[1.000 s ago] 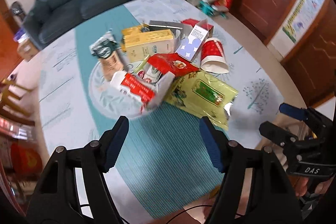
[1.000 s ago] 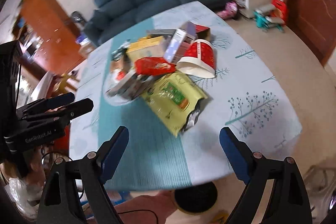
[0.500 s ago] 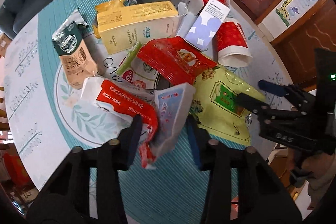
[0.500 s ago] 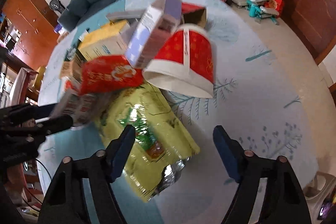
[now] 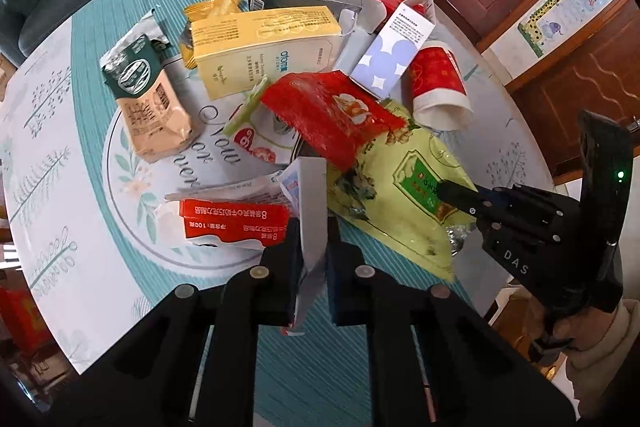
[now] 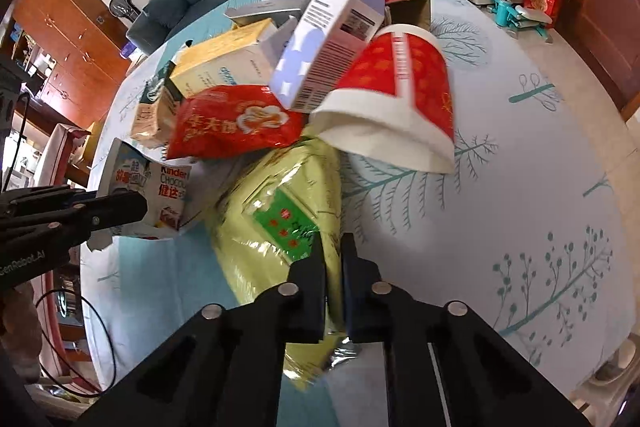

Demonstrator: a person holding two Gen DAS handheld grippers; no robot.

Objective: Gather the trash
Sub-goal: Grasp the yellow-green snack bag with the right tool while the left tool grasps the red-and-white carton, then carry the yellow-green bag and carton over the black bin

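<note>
Tablecloth (image 5: 80, 155) nearer; both tongs now clamp wrappers.

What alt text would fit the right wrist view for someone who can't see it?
The right gripper is shut on the edge of a yellow-green foil bag on a table of trash. Behind it lie a red paper cup and a red snack packet.

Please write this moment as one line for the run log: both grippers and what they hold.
left gripper: closing on white wrapper | right gripper: shut on yellow bag | both items on table
</note>
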